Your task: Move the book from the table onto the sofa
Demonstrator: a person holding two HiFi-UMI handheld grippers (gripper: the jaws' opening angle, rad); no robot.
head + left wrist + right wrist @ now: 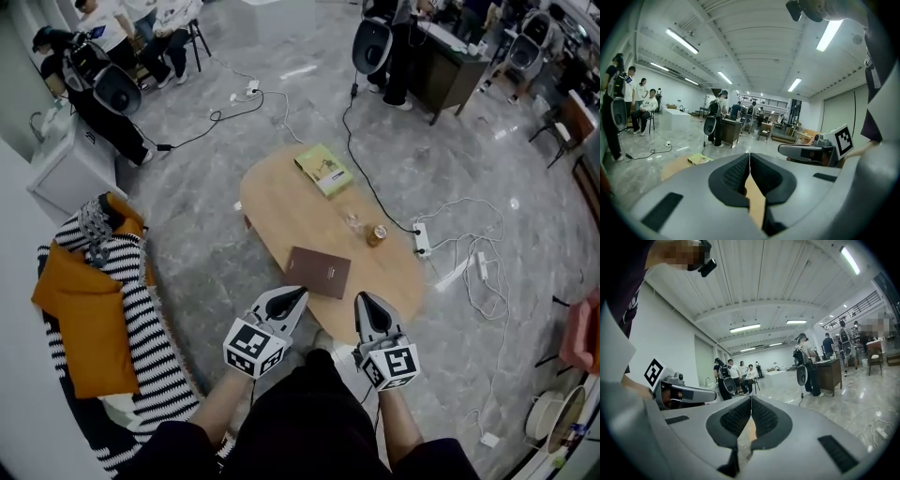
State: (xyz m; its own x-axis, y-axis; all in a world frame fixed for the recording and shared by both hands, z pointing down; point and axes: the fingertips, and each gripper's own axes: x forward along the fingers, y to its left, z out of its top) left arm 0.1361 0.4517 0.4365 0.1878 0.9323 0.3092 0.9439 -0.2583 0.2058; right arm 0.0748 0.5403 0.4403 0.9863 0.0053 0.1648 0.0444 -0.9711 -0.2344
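A dark brown book (318, 271) lies flat near the front edge of the oval wooden table (281, 202). A second, yellow-green book (324, 169) lies at the table's far end and shows also in the left gripper view (699, 160). My left gripper (299, 294) hovers just short of the brown book's near left corner, jaws shut on nothing. My right gripper (360, 300) hangs at the table's front edge to the right of that book, also shut and empty. The sofa (141, 347) with striped cover and orange cushions (89, 319) is at lower left.
A glass (352, 222) and a small amber jar (376, 234) stand on the table right of the brown book. Cables and a power strip (422, 239) lie on the floor to the right. People, chairs, desks and speakers fill the far room.
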